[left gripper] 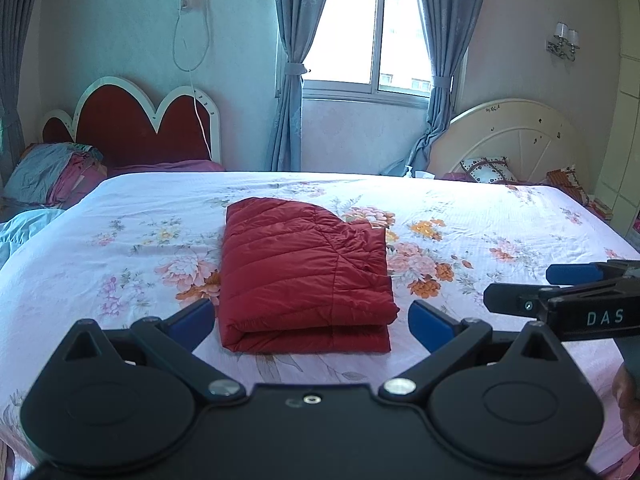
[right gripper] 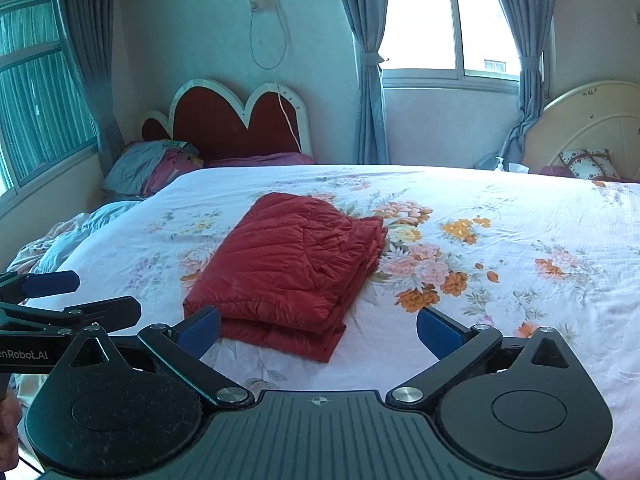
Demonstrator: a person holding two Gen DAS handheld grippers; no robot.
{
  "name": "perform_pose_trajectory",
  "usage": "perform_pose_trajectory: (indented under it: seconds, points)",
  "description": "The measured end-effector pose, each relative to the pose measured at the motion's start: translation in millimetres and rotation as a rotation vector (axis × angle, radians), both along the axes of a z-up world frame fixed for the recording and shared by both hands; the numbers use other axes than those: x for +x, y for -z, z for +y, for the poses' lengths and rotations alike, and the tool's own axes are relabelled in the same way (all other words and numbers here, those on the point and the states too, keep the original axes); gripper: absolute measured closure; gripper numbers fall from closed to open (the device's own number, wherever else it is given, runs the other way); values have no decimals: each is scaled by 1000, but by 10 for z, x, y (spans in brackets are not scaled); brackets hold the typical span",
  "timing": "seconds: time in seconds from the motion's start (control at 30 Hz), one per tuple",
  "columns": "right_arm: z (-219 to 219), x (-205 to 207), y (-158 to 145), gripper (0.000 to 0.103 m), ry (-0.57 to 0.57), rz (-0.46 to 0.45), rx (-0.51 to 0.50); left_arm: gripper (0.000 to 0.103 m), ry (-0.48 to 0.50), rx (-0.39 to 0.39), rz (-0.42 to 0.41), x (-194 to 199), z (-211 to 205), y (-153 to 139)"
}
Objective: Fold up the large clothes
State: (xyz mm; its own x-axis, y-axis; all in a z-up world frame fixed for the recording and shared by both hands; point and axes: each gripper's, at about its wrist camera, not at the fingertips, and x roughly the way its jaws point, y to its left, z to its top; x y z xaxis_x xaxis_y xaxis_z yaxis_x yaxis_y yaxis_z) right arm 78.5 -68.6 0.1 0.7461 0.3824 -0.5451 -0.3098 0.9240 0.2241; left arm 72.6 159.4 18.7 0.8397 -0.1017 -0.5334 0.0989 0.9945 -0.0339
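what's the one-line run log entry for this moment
stage: fold looks done | red jacket: folded, flat on floral bed sheet | left gripper: open, empty | right gripper: open, empty

A wide bed [left gripper: 120,216] fills the room, spread with a pale pink sheet printed with peach and orange flowers. Behind it on the left stands a red headboard [left gripper: 132,124] with a scalloped white border, and a heap of blue and pink bedding [left gripper: 52,174] sits in front of it. A white cable [left gripper: 192,40] loops down the wall from a socket above. Straight ahead, a bright window [left gripper: 372,24] is framed by grey-blue curtains [left gripper: 292,72] tied back at the middle. To the right leans a cream, rounded headboard [left gripper: 508,132] with a patterned cushion [left gripper: 486,169] at its foot, and a twin wall lamp [left gripper: 564,40] hangs above.
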Motion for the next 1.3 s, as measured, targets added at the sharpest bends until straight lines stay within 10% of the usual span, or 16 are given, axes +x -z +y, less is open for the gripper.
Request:
perform_pose_trajectory:
  seconds: [1.3]
  points:
    - [-128,-30,-84,0,-2,-25,0,1,-2,-4,-15,25,-56,-4]
